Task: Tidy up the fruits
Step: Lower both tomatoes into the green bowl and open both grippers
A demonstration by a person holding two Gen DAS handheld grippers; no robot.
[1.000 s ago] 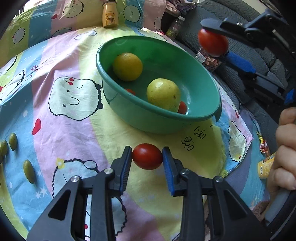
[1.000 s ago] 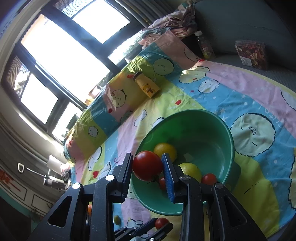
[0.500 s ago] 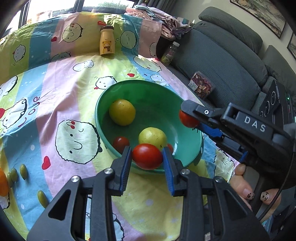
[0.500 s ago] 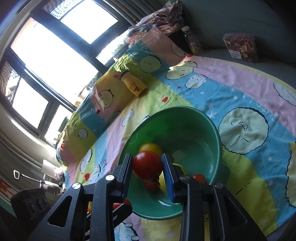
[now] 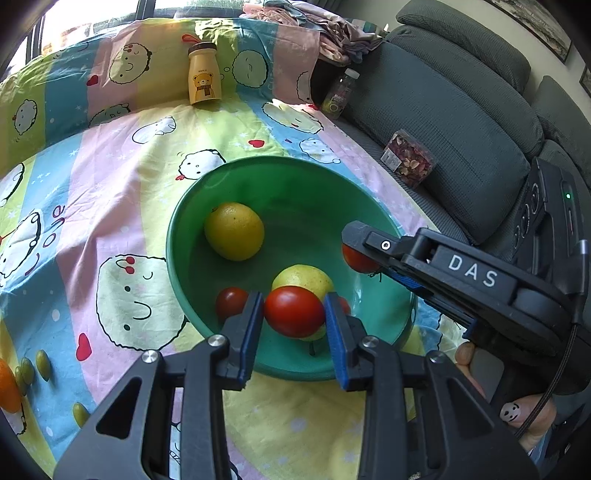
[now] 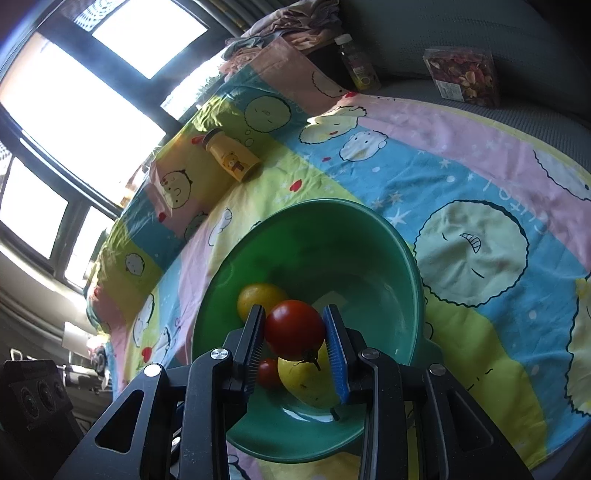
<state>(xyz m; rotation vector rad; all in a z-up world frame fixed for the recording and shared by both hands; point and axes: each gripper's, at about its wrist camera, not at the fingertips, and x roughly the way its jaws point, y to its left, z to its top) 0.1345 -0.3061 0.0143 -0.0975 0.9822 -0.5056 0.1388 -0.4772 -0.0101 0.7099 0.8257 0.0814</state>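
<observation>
A pastel striped cloth printed with cartoon faces (image 5: 122, 177) covers the surface across most of both views. A small yellow bottle with a bear picture and brown cap (image 5: 203, 75) stands near the top centre of the left view; in the right view it appears tilted at upper left. A grey upholstered sofa (image 5: 461, 122) fills the upper right. On its seat lies a clear box of dried petals (image 5: 408, 162), with a clear plastic bottle with white cap (image 5: 340, 94) to its upper left. Crumpled pinkish fabric (image 5: 332, 33) lies at top centre. Bright windows with dark frames (image 6: 81, 96) fill the right view's upper left.
</observation>
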